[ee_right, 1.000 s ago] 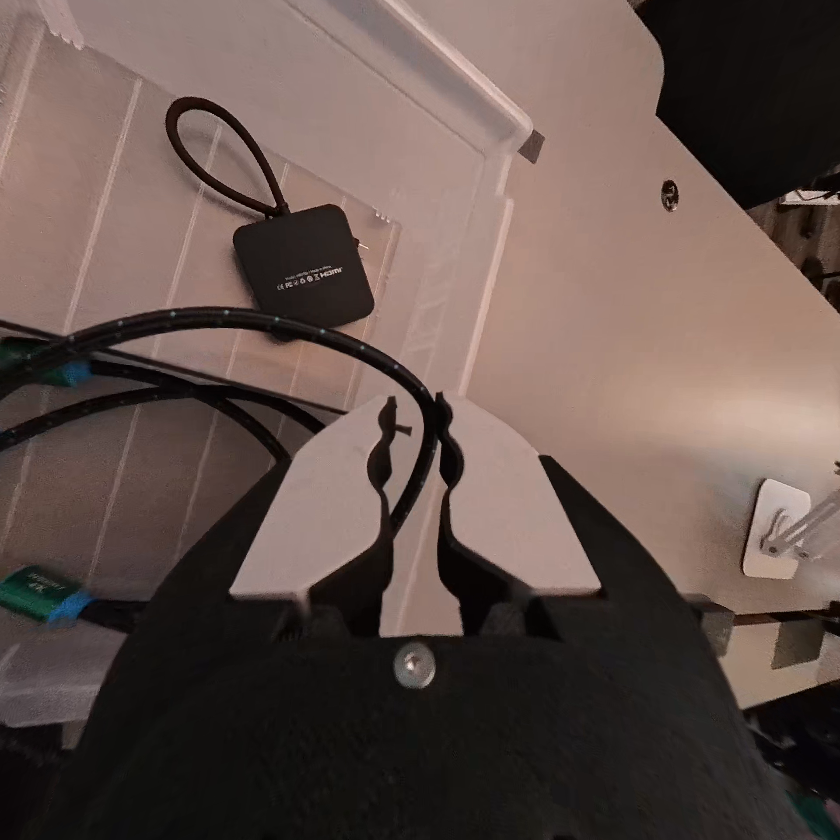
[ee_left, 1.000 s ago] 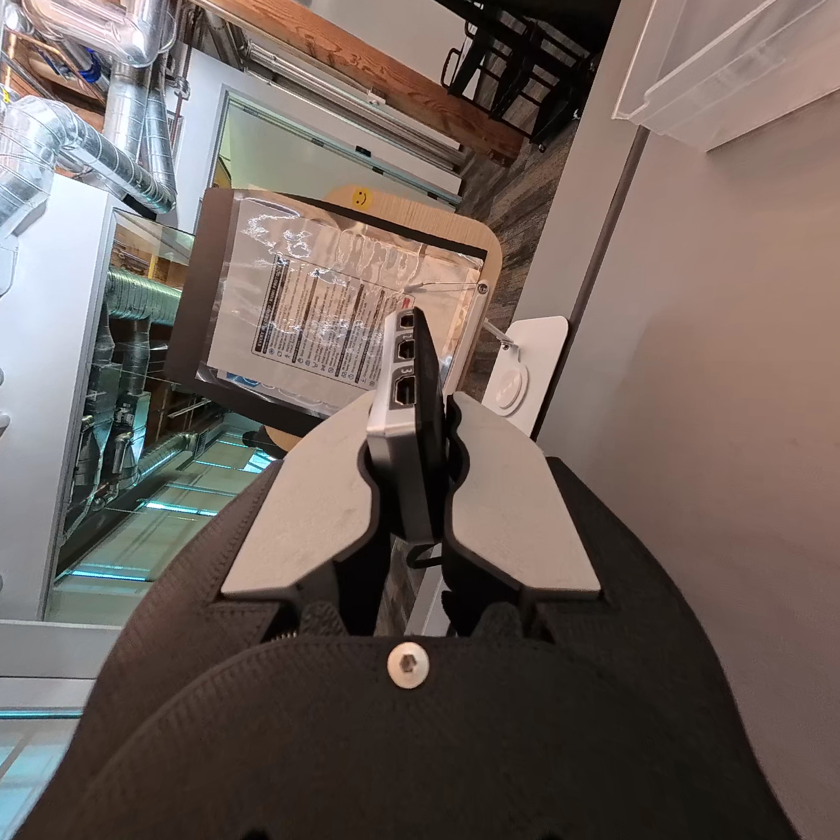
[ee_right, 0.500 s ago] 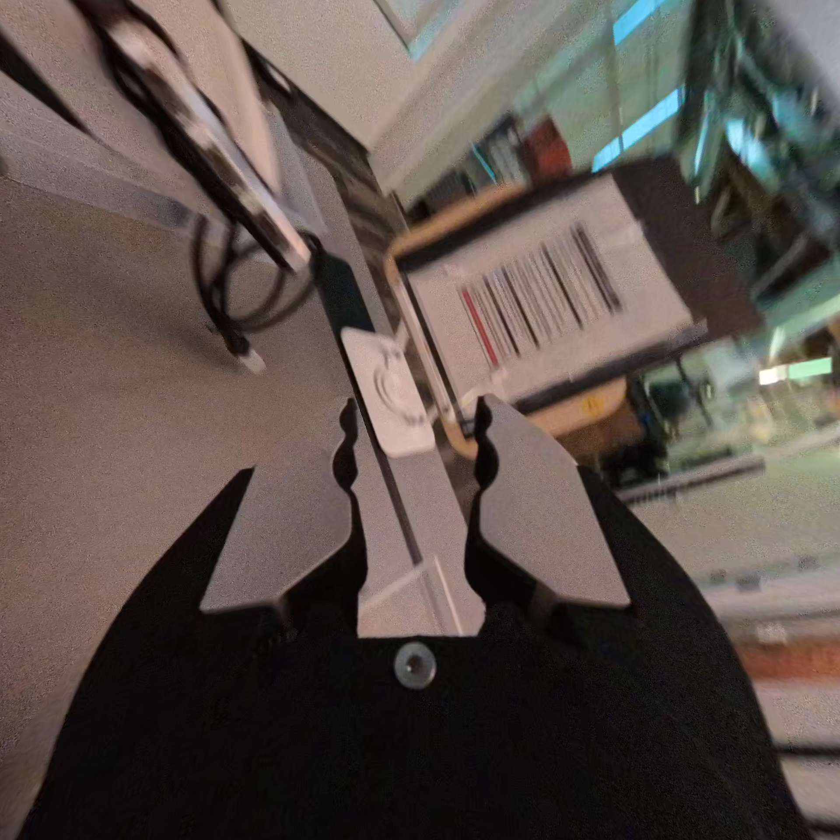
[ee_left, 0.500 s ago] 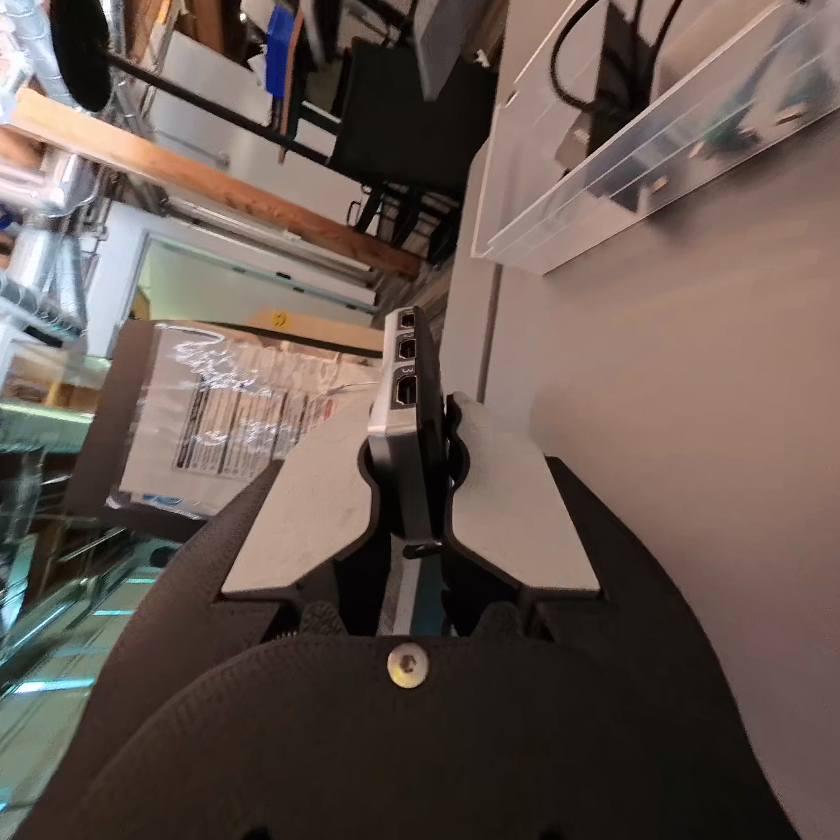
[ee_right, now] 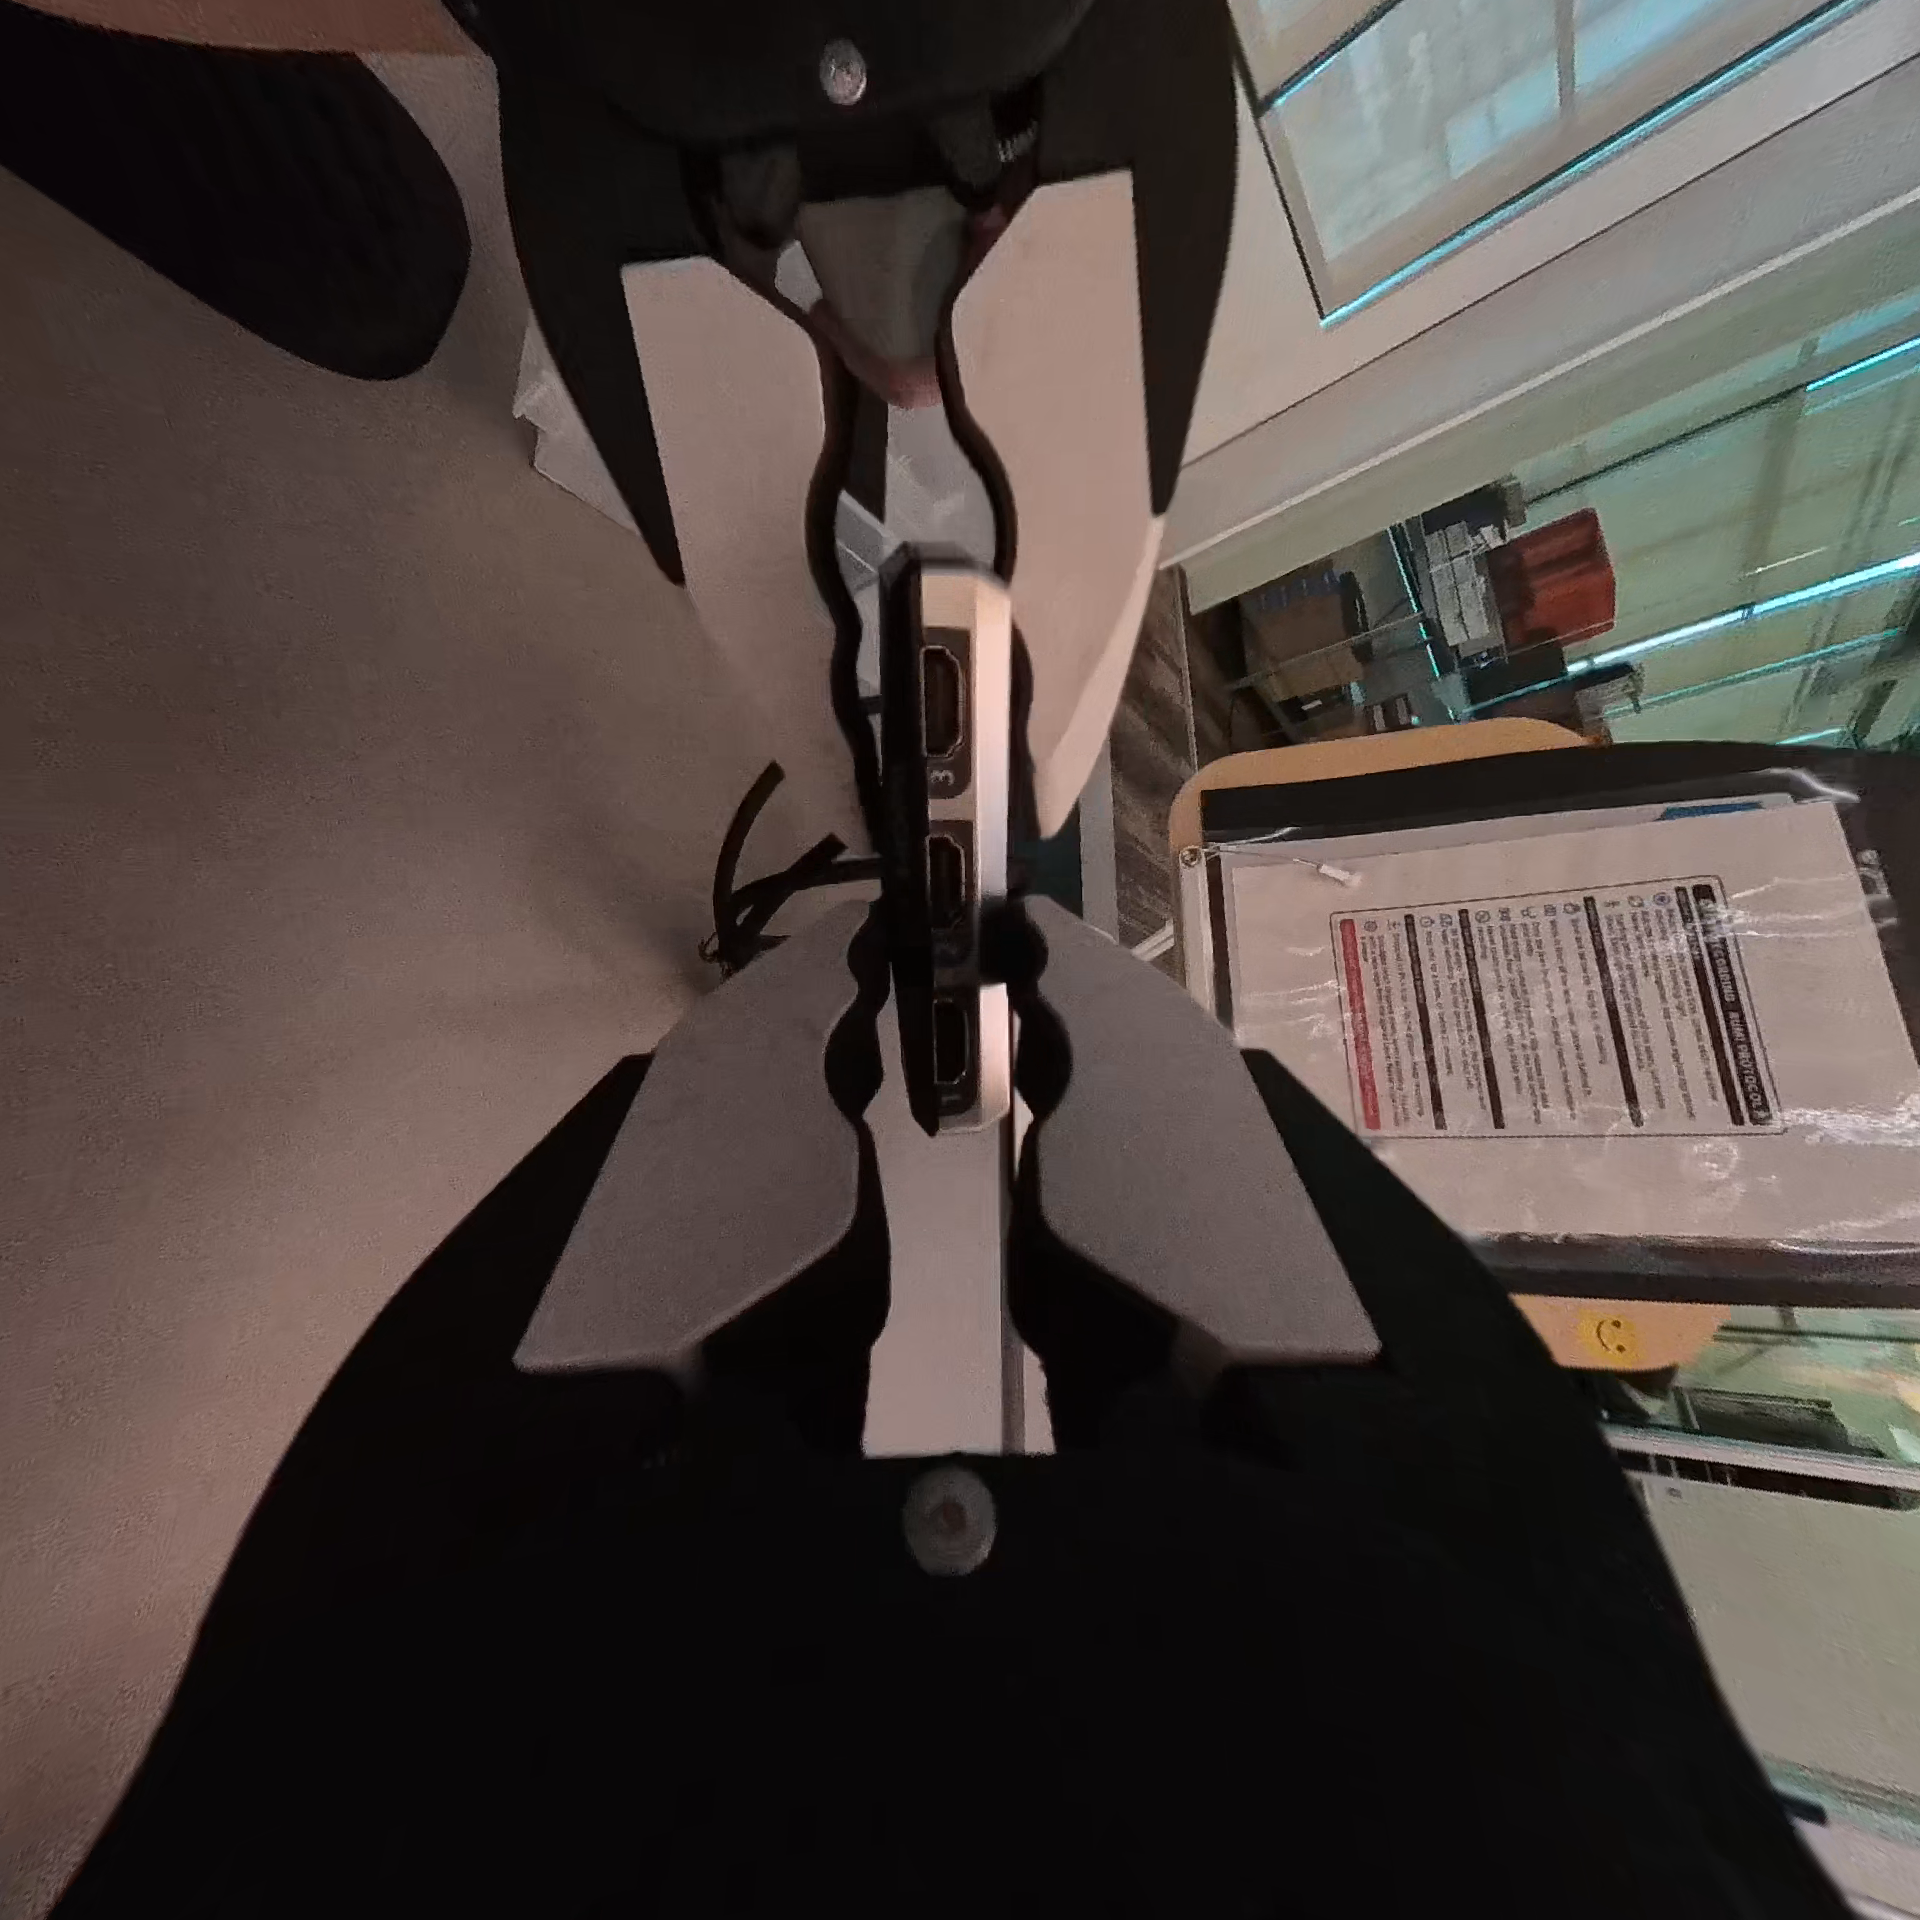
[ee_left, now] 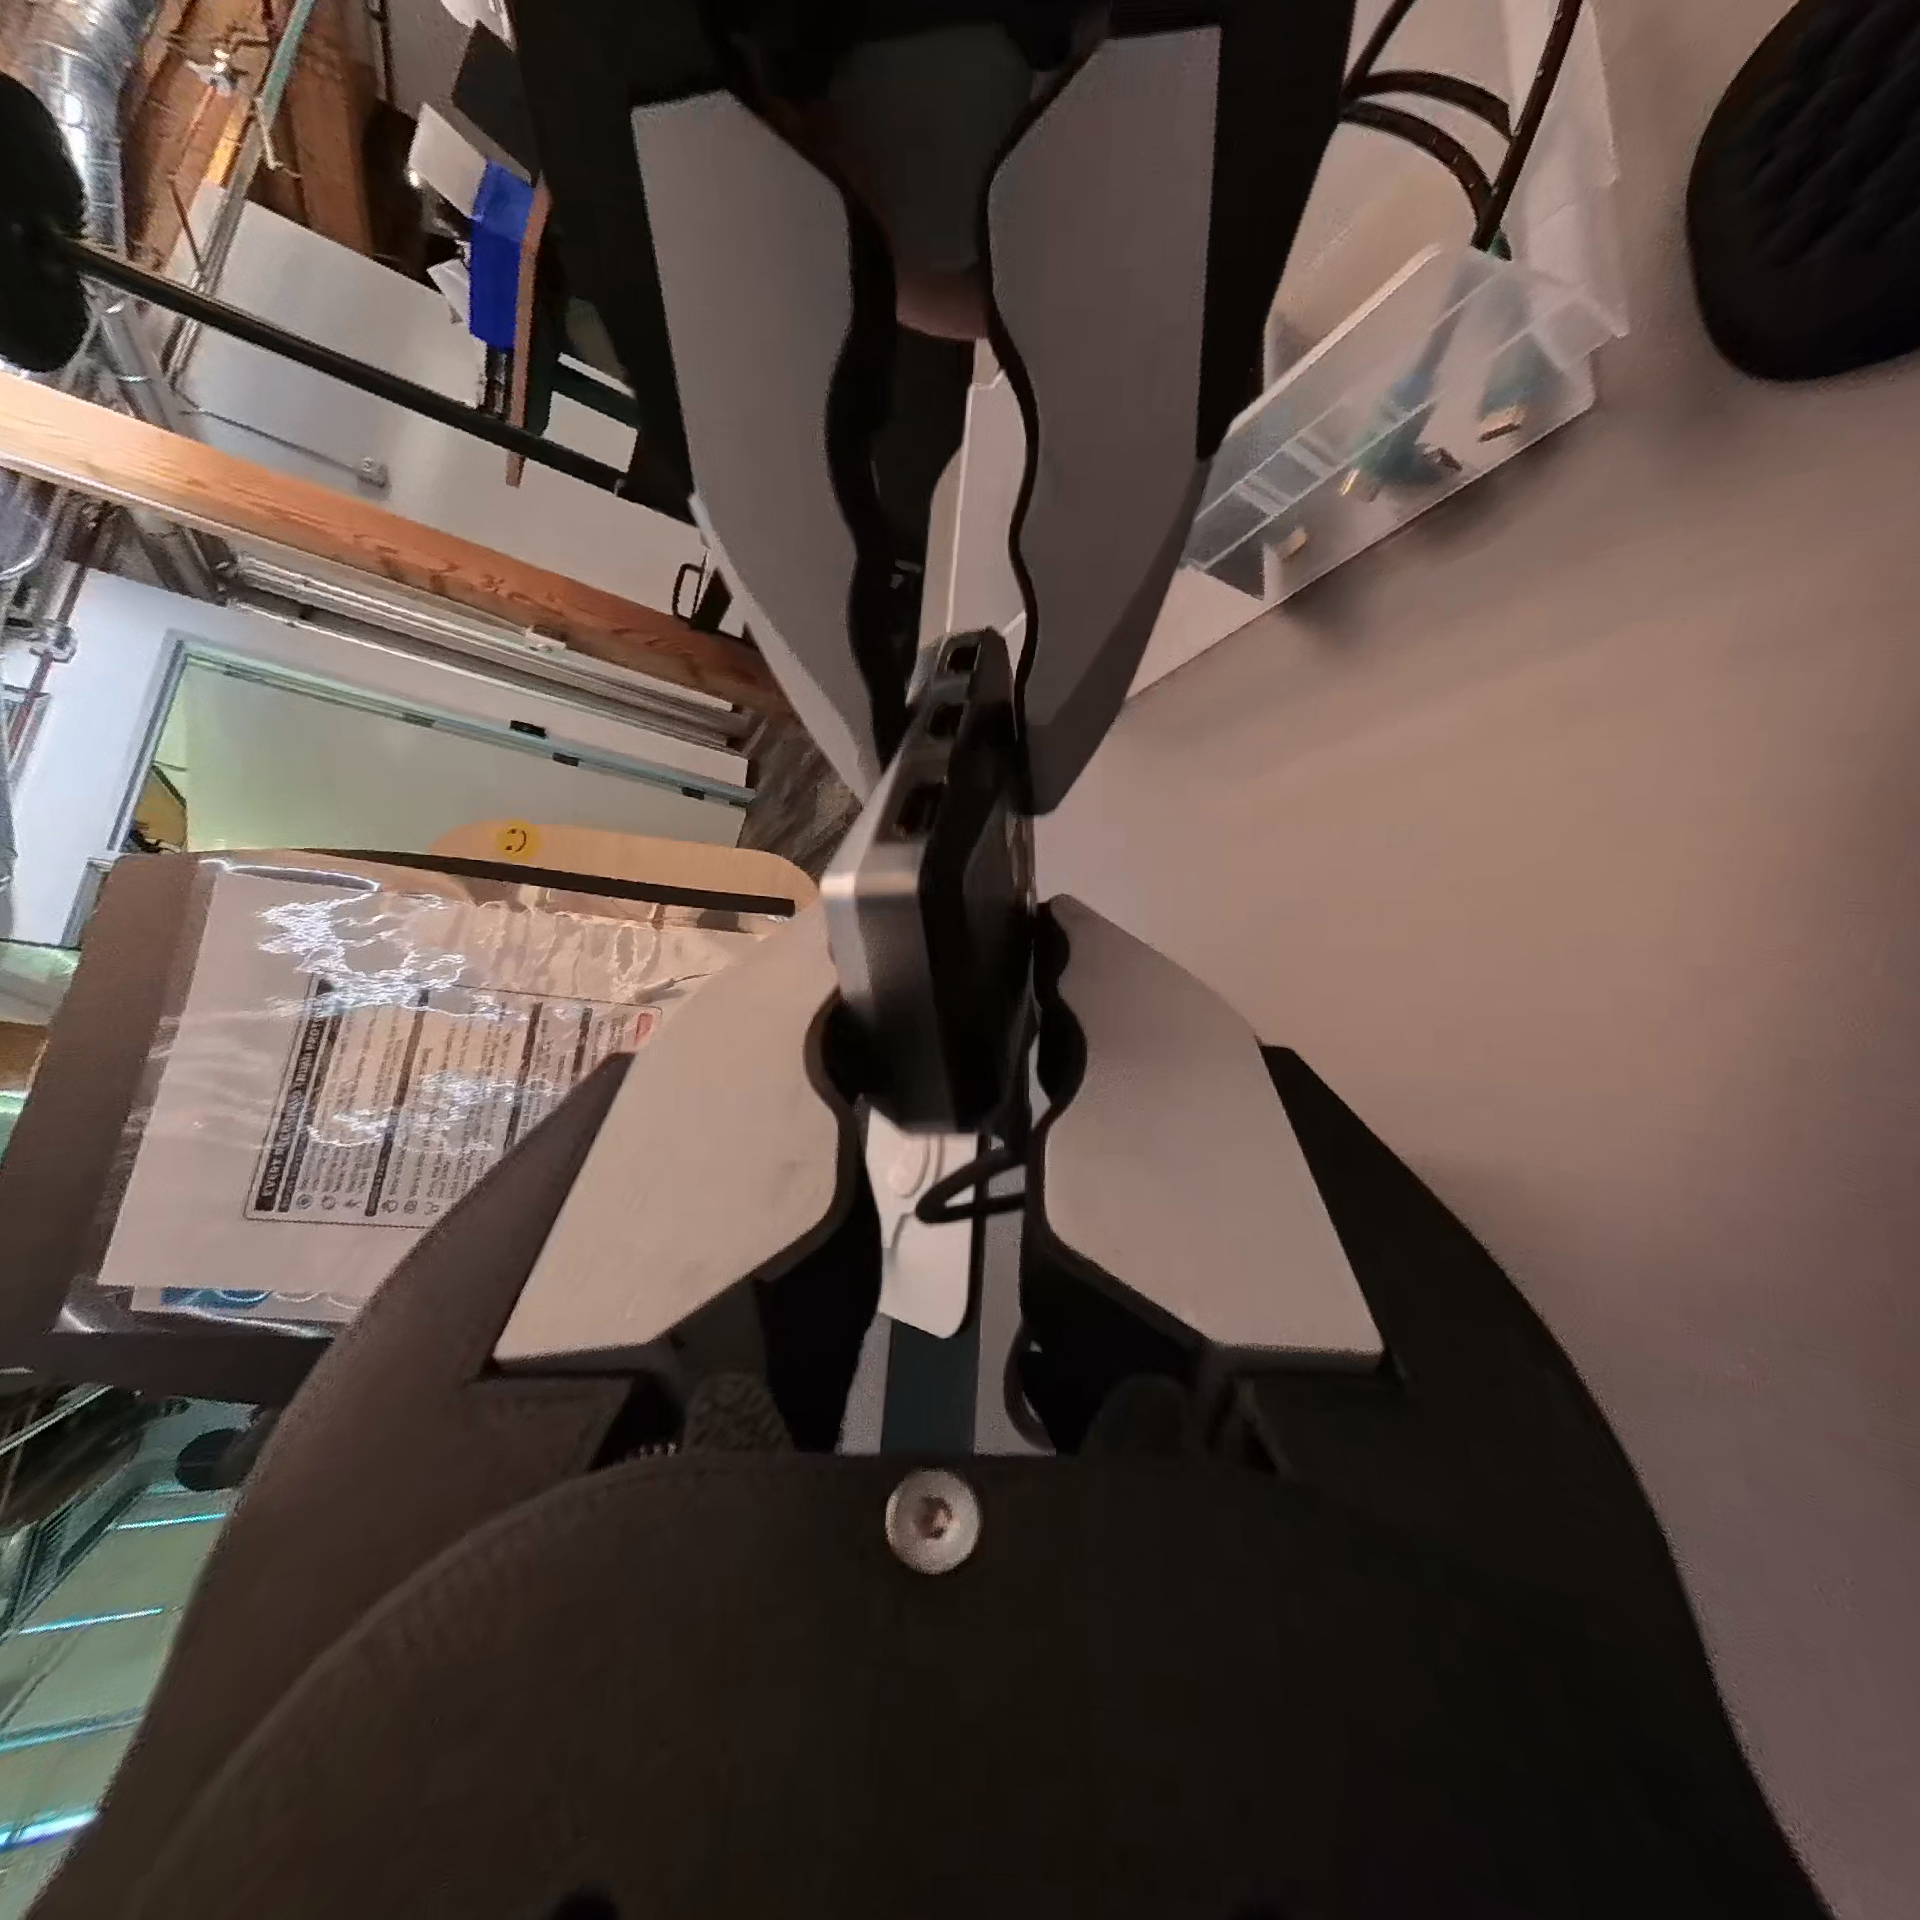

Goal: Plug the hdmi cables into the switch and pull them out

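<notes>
Left wrist view: right gripper (ee_left: 940,727) has arrived, jaws apart around the switch (ee_left: 935,883); left gripper (ee_left: 940,987) stays clamped on it.

- Your left tool (ee_left: 940,997), at the frame's lower centre: pale grey fingers (ee_left: 1174,1143) with wavy inner edges, black ribbed body, one silver screw (ee_left: 932,1536).
- Your right tool (ee_right: 940,971) looks identical.
</notes>
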Demonstrator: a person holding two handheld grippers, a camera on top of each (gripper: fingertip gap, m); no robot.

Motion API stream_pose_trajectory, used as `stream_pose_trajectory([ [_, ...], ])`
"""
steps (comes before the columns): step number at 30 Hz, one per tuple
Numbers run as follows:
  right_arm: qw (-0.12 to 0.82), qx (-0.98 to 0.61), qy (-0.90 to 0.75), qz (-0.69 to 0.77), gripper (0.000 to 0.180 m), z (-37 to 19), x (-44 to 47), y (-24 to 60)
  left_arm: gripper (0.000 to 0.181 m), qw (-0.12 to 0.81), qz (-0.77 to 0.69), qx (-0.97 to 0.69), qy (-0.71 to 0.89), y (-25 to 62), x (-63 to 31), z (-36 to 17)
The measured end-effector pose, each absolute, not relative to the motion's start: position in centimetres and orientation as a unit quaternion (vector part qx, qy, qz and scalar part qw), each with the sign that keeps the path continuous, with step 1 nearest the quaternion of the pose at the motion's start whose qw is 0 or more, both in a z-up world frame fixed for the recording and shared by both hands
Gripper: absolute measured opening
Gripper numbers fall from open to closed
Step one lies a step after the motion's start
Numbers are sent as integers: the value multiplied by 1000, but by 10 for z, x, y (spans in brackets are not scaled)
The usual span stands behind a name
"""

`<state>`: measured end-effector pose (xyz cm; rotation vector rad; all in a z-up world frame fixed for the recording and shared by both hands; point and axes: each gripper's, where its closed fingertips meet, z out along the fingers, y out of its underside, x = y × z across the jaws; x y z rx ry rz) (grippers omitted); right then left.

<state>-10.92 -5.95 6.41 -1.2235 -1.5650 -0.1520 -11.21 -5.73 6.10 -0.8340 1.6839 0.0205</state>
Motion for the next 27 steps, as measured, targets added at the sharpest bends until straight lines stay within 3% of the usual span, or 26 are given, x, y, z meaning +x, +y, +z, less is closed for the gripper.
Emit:
stream_pose_trajectory([
  [8,538,-521,-656,-92,25,61,-112,-56,22,585,-32,-367,722,-64,-109,61],
  [10,536,-546,-641,-59,23,68,-104,-56,32,624,-39,-373,686,-58,-109,76],
  [14,588,-617,-519,-65,23,108,-12,-38,24,704,-36,-384,596,-47,-133,122],
  [20,666,-672,-311,-86,22,137,137,-37,24,694,-35,-417,586,-37,-154,129],
  [27,704,-663,-247,-62,22,147,175,-49,24,672,-21,-430,603,-32,-147,114],
])
